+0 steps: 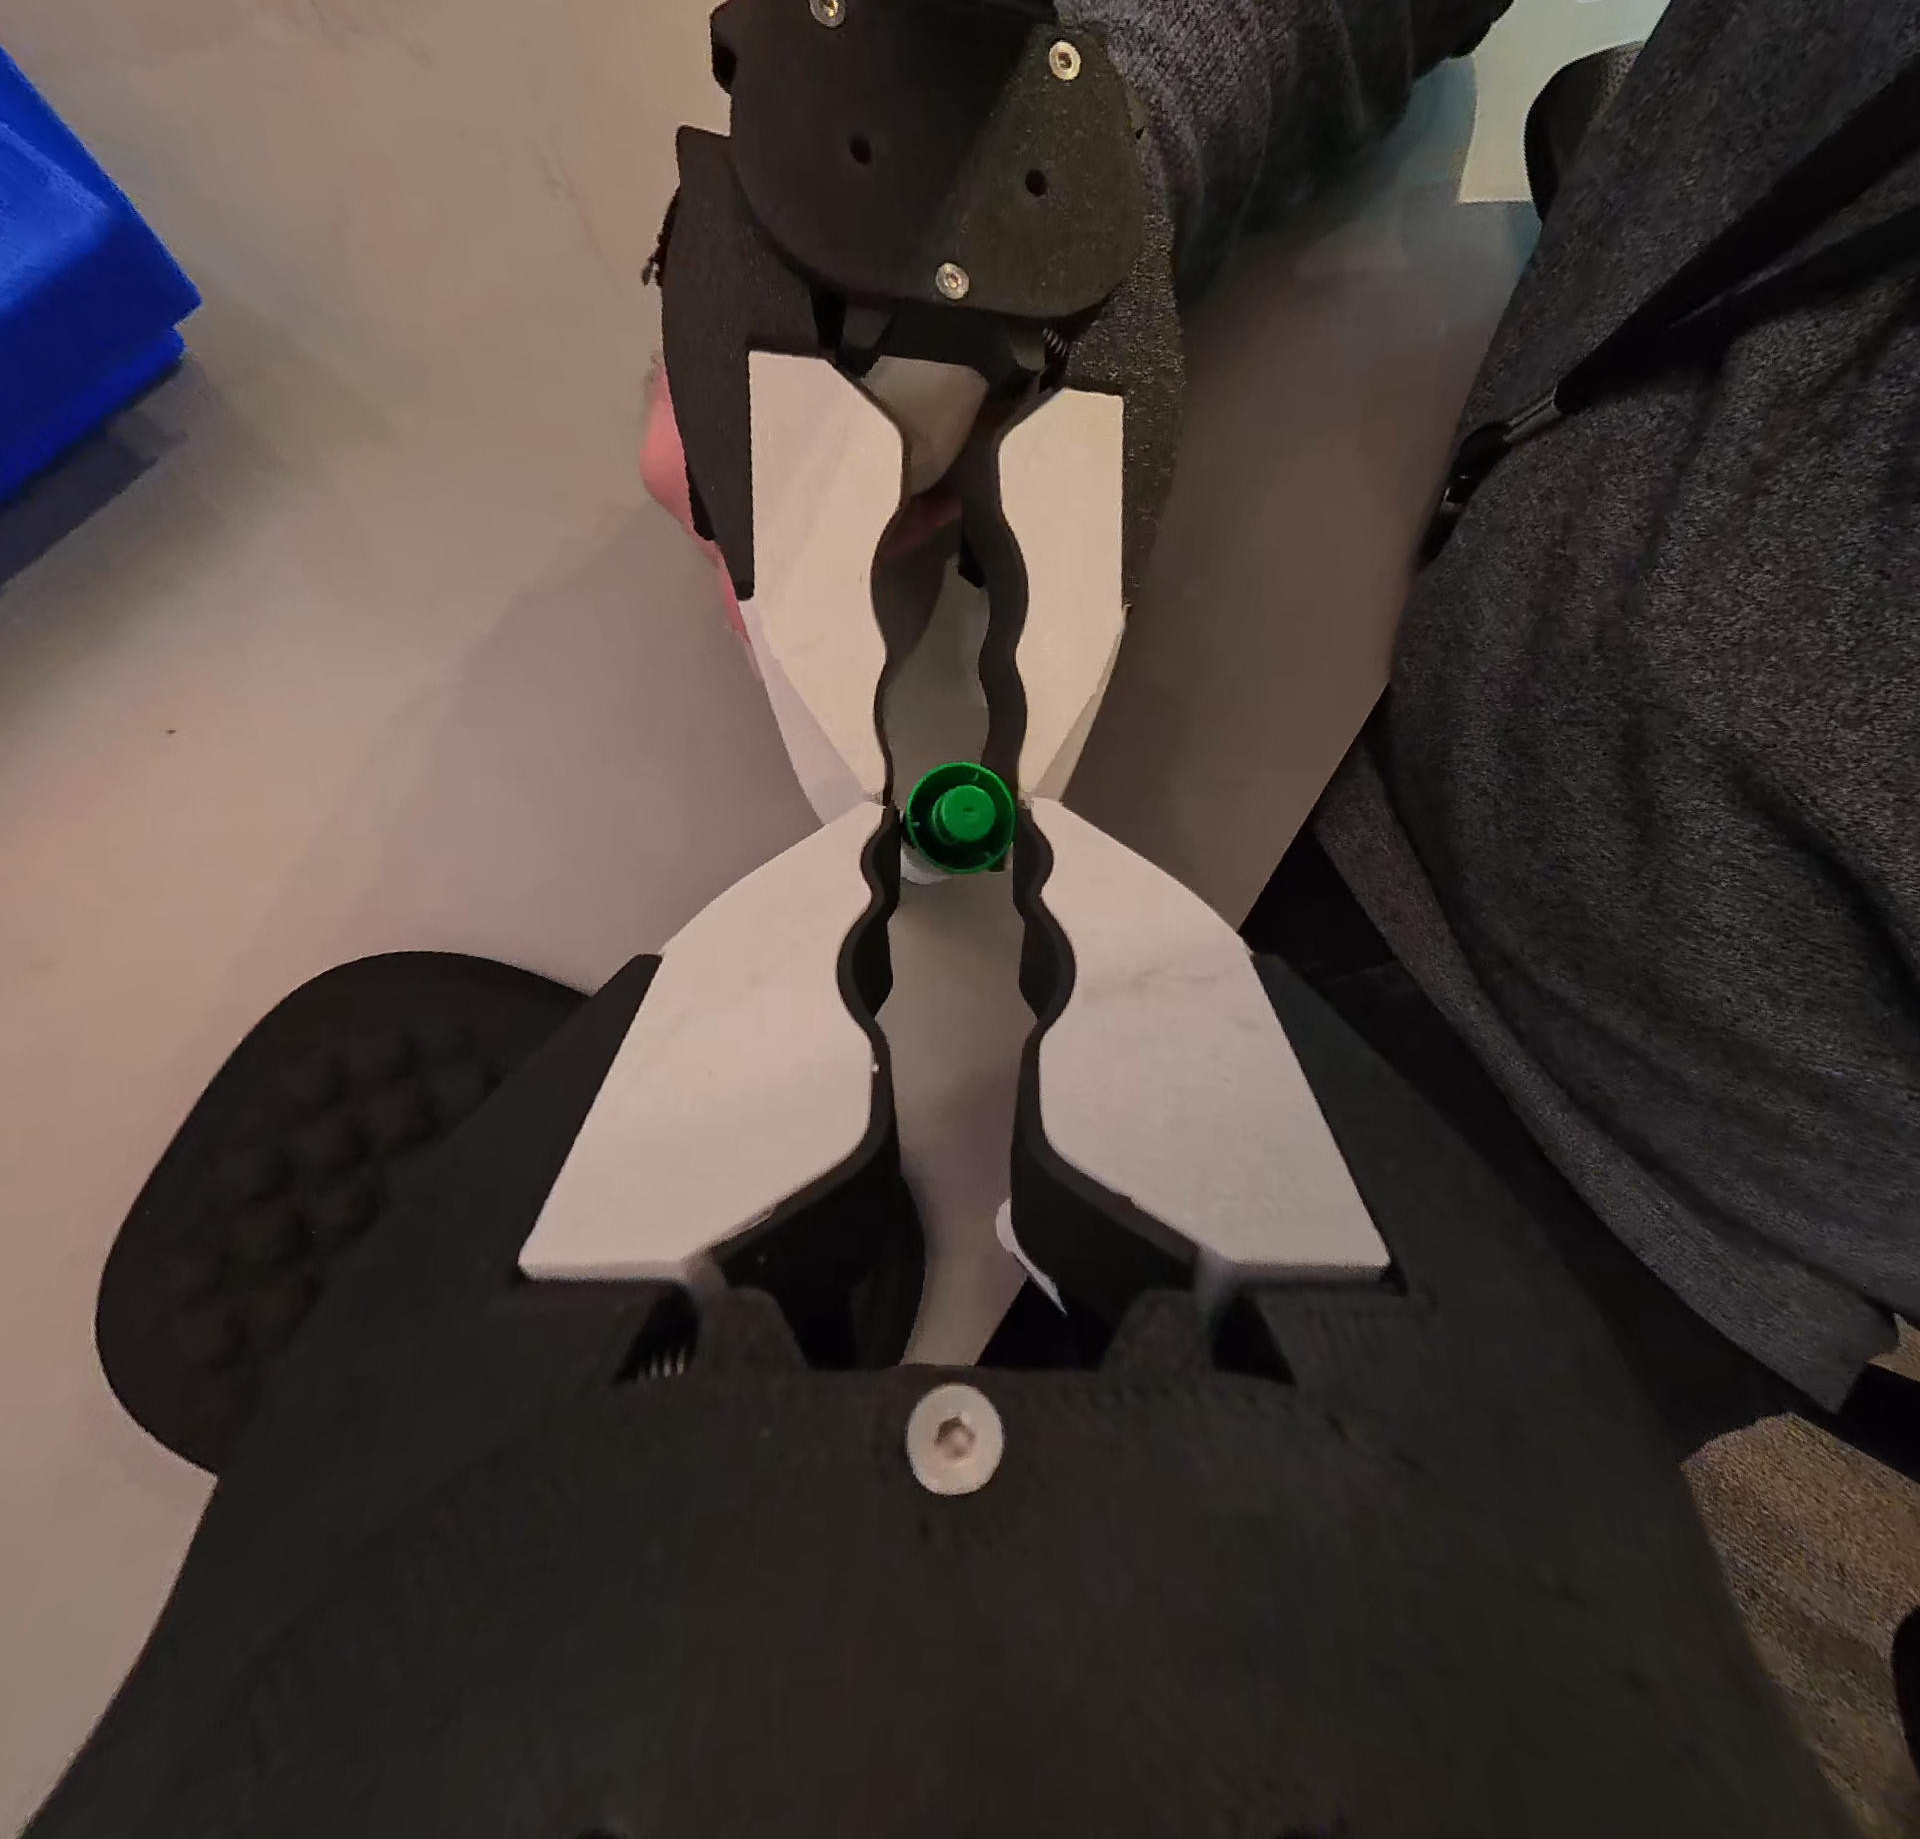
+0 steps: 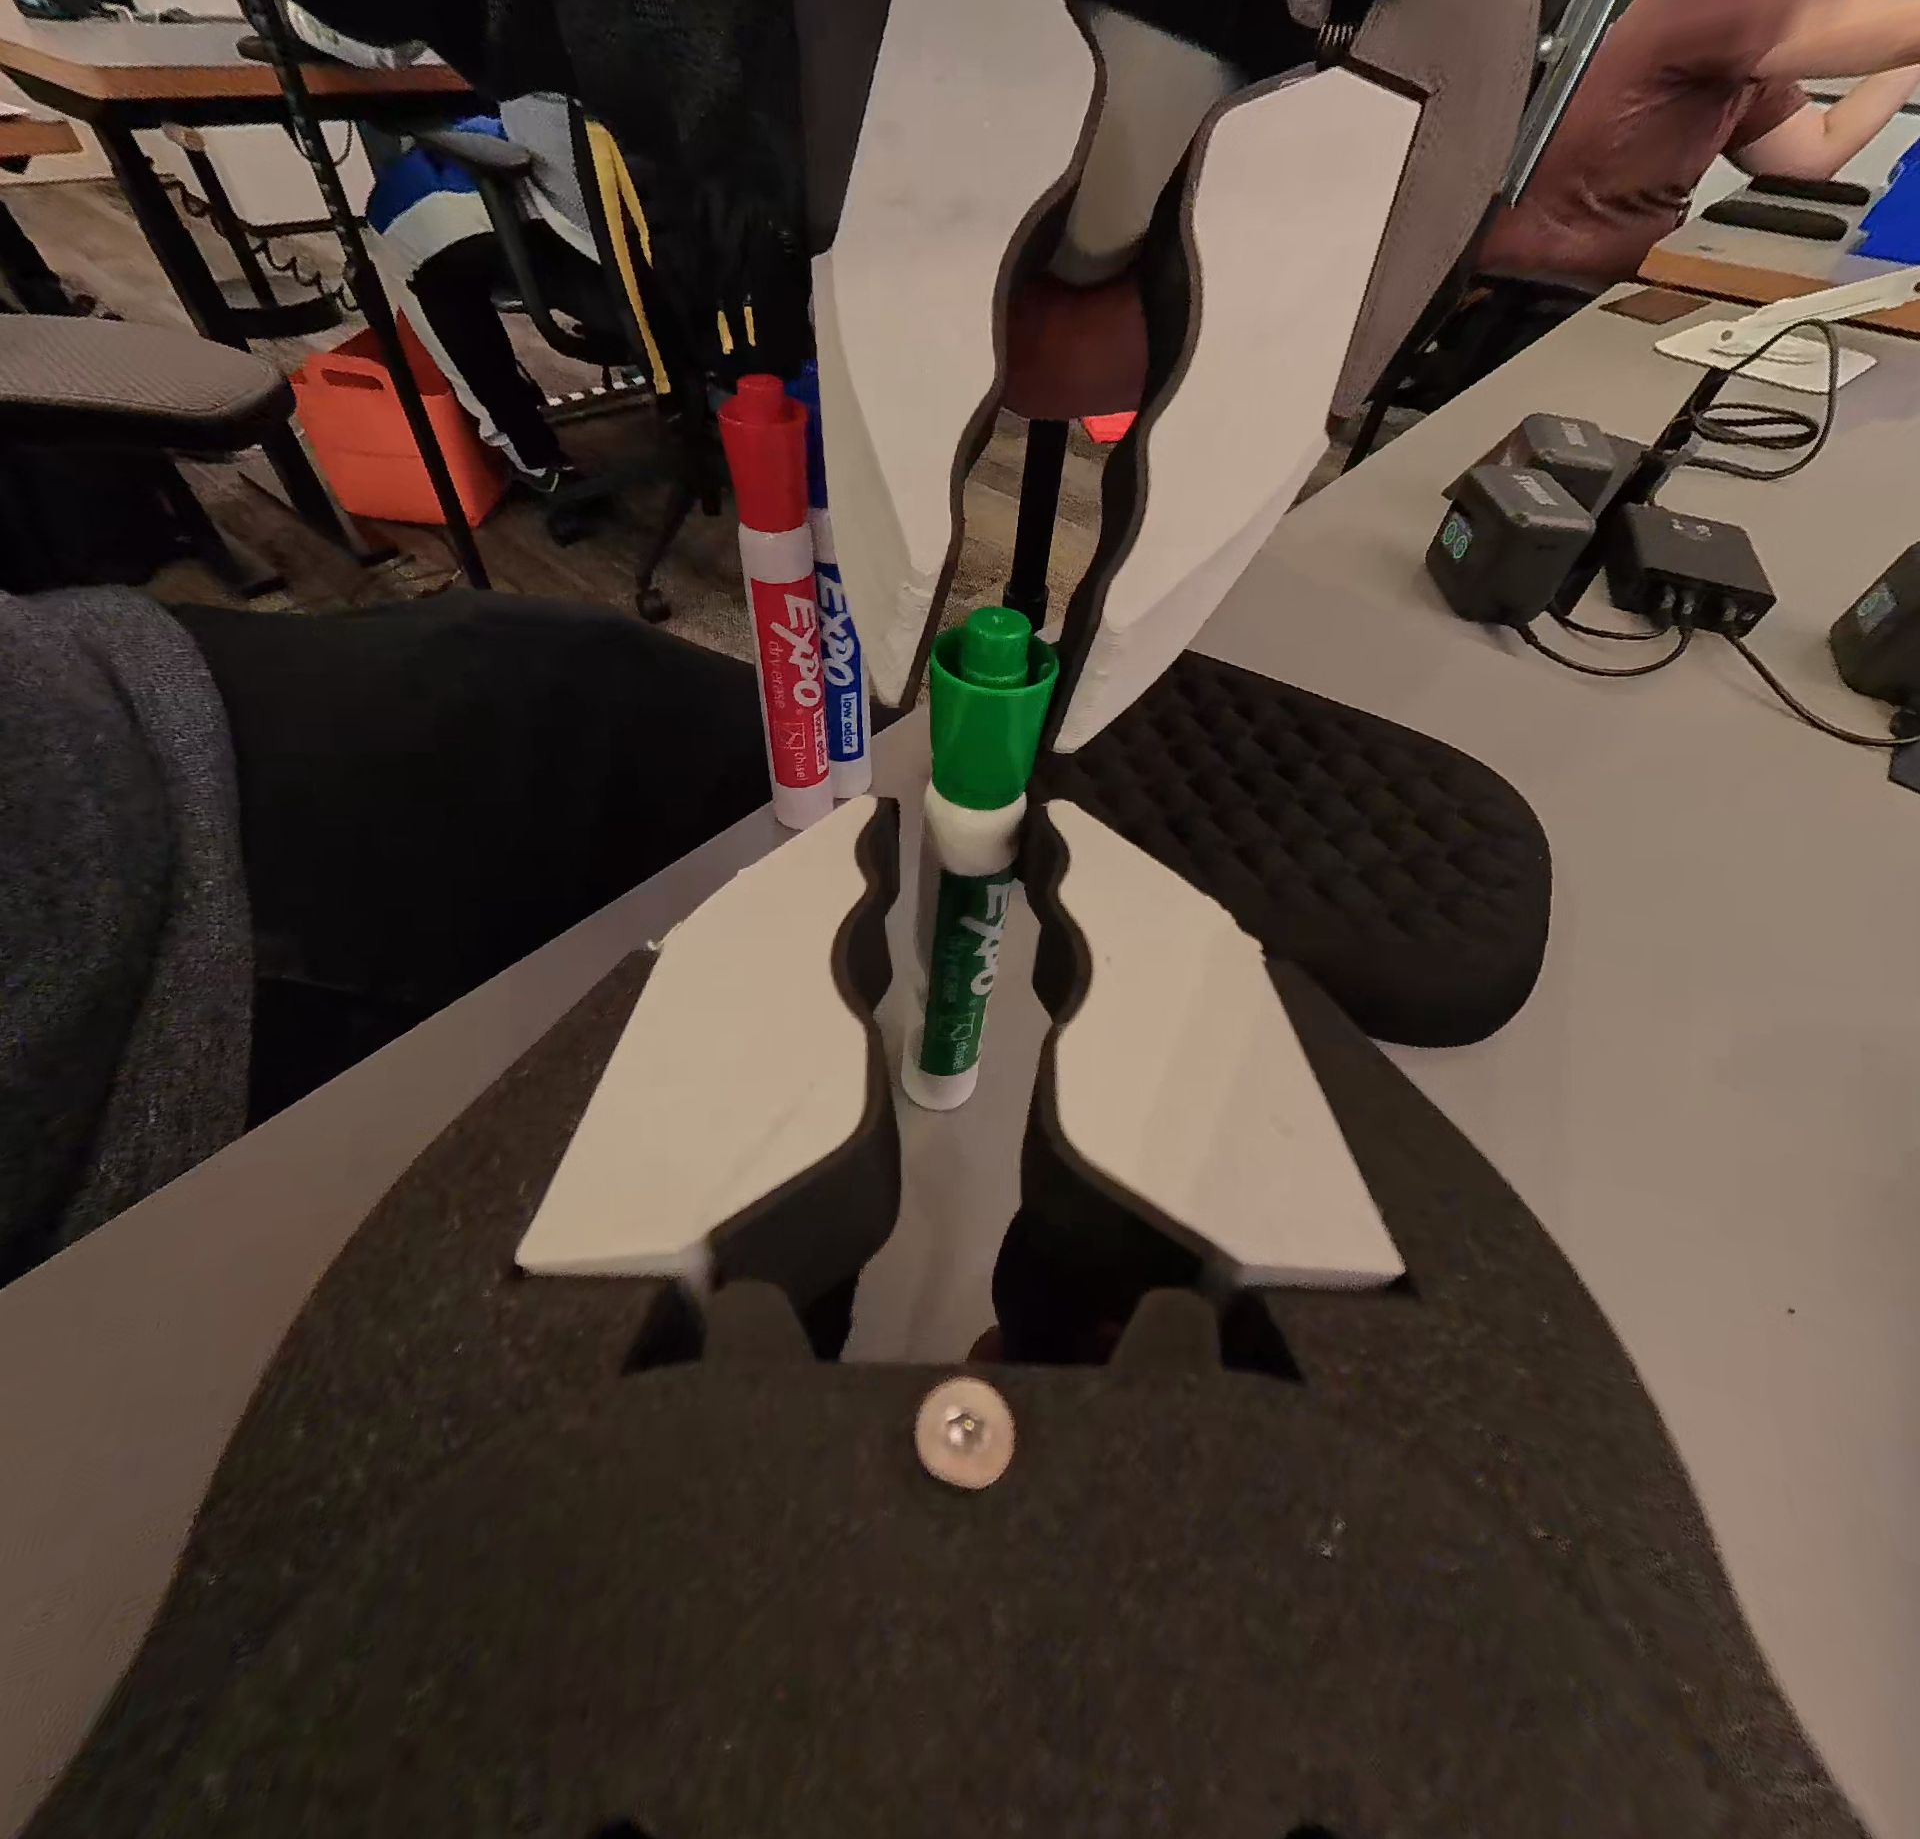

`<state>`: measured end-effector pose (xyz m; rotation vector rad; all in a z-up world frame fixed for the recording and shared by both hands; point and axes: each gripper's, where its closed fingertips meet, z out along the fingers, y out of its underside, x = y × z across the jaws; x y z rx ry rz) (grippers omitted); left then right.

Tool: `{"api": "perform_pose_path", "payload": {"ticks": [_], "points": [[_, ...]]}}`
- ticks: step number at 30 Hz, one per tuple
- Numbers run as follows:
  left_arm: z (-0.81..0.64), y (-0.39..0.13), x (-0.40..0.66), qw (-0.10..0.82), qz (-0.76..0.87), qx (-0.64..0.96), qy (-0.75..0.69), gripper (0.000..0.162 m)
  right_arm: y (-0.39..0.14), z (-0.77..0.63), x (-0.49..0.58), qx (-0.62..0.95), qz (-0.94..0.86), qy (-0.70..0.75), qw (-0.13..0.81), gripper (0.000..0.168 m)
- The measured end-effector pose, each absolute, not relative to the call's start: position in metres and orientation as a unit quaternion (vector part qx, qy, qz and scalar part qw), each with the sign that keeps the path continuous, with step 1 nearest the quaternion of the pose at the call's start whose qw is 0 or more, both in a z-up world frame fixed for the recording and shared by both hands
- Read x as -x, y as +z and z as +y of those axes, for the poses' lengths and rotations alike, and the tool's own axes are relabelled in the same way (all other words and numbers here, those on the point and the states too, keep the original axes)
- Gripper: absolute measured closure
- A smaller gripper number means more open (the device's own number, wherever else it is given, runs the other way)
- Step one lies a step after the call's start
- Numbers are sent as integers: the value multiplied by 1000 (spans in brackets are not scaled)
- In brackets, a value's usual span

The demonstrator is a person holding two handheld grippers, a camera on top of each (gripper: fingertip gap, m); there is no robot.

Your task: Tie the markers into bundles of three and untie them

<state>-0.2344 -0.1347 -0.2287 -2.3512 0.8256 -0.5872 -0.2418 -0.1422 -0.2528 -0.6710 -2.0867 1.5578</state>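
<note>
A green marker (image 2: pixel 971 854) stands upright on the grey table (image 2: pixel 1558 1218). In the left wrist view it shows end-on as a green cap (image 1: pixel 958 821). My left gripper (image 1: pixel 956 839) comes down from above and is shut on the cap; it also shows in the right wrist view (image 2: pixel 992 688). My right gripper (image 2: pixel 961 833) flanks the marker's white neck from the side, narrowly open, with a thin gap at one pad. It shows again in the left wrist view (image 1: pixel 951 787). A red marker (image 2: pixel 777 594) and a blue marker (image 2: pixel 844 667) stand upright together at the table's edge.
A black dimpled wrist pad (image 2: pixel 1299 854) lies just behind the markers; it also shows in the left wrist view (image 1: pixel 291 1145). Black chargers with cables (image 2: pixel 1579 542) sit at the right. A blue bin (image 1: pixel 62 335) is at the left. A person's grey sleeve (image 1: pixel 1662 698) lies along the table edge. About 5 cm separates my left fingertips from my right.
</note>
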Motion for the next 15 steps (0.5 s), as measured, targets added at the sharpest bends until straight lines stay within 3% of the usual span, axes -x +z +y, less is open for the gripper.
{"api": "perform_pose_path", "payload": {"ticks": [11, 15], "points": [[-136, -233, 233, 280, 307, 880, -231, 136, -257, -141, 242, 245, -763, 553, 229, 145], [-142, -220, 244, 284, 302, 879, -237, 122, -260, -138, 241, 250, -768, 542, 235, 140]]}}
